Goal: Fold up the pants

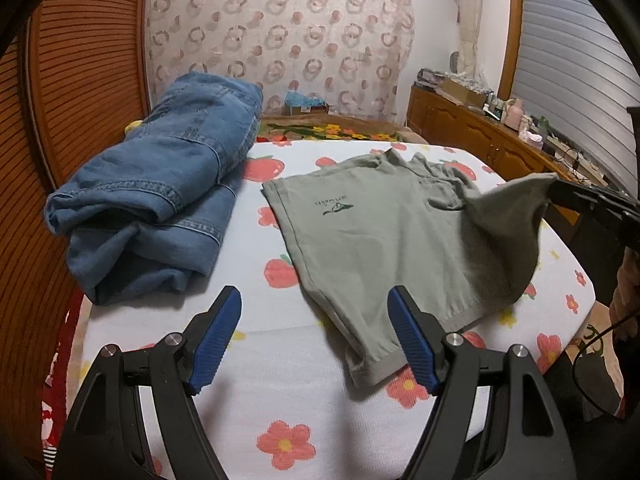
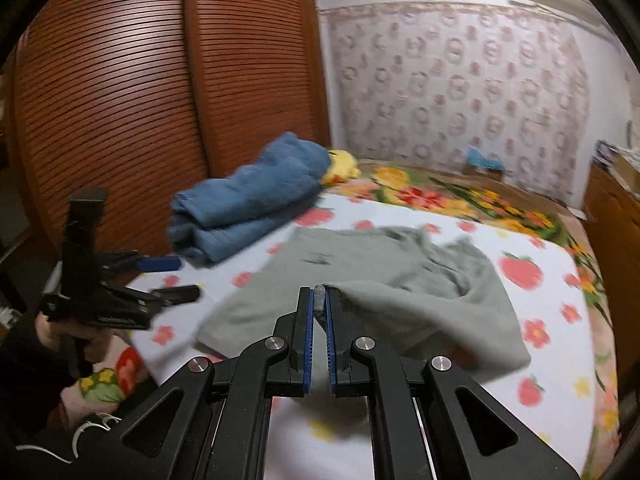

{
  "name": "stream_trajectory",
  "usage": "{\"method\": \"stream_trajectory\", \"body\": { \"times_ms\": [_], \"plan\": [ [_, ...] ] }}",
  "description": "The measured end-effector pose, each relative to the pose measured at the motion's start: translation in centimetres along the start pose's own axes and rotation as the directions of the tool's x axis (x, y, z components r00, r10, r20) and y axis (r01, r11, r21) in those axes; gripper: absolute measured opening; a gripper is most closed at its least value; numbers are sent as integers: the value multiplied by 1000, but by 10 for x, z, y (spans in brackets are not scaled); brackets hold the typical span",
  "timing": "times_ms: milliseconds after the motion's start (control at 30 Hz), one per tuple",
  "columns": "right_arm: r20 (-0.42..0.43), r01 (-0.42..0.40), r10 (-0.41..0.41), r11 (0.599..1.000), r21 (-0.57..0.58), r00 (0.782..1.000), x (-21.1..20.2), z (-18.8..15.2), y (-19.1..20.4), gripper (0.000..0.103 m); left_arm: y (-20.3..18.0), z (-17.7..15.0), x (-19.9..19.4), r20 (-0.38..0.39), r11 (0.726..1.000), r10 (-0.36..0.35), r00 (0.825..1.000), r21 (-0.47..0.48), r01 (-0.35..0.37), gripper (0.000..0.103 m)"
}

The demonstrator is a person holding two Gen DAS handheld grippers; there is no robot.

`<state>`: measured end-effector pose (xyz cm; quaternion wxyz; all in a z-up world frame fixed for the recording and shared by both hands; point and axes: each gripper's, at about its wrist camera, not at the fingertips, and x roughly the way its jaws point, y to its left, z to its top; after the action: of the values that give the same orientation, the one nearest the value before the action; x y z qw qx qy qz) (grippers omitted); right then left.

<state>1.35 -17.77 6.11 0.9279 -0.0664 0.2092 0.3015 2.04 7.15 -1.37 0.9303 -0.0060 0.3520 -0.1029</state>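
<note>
Grey-green pants (image 1: pixel 372 236) are lying on a white bedsheet (image 1: pixel 288 364) showing red flowers, beside blue denim (image 1: pixel 160 184), before a brown slatted wardrobe (image 2: pixel 120 92).
</note>
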Motion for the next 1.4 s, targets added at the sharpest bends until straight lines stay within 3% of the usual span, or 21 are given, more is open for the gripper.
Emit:
{"method": "stream_trajectory", "body": {
  "times_ms": [67, 200, 333, 667, 933, 1033, 1100, 1200, 1400],
  "plan": [
    [-19, -12, 12, 1000, -8, 1000, 6, -2, -3, 5, 1, 1, 0, 4, 1000, 1, 1000, 0, -1, 76],
    [-48, 38, -39, 999, -25, 998, 18, -13, -9, 9, -1, 3, 3, 7, 1000, -8, 1000, -1, 8, 76],
    [-56, 63, -62, 998, 21, 997, 17, -19, -21, 35, -8, 5, 8, 3, 1000, -23, 1000, 8, 23, 76],
    [-36, 118, -115, 989, 86, 993, -6, -27, -32, 35, -49, 20, 24, 4, 993, -99, 995, 60, 99, 76],
    [-107, 208, -195, 971, 118, 975, 11, -30, -48, 35, -74, 26, 36, -27, 984, -144, 989, 103, 146, 75],
    [-133, 229, -212, 964, 132, 968, 22, -30, -53, 35, -76, 22, 45, -64, 982, -153, 986, 107, 159, 66],
    [-156, 247, -224, 959, 142, 962, 30, -29, -58, 35, -77, 19, 50, -81, 981, -152, 985, 107, 160, 54],
    [-182, 258, -231, 957, 137, 956, 40, -29, -62, 35, -78, 14, 56, -107, 980, -156, 982, 107, 167, 46],
    [-248, 275, -240, 954, 118, 939, 58, -19, -70, 35, -77, 3, 66, -143, 983, -131, 981, 108, 147, 44]
  ]
}}
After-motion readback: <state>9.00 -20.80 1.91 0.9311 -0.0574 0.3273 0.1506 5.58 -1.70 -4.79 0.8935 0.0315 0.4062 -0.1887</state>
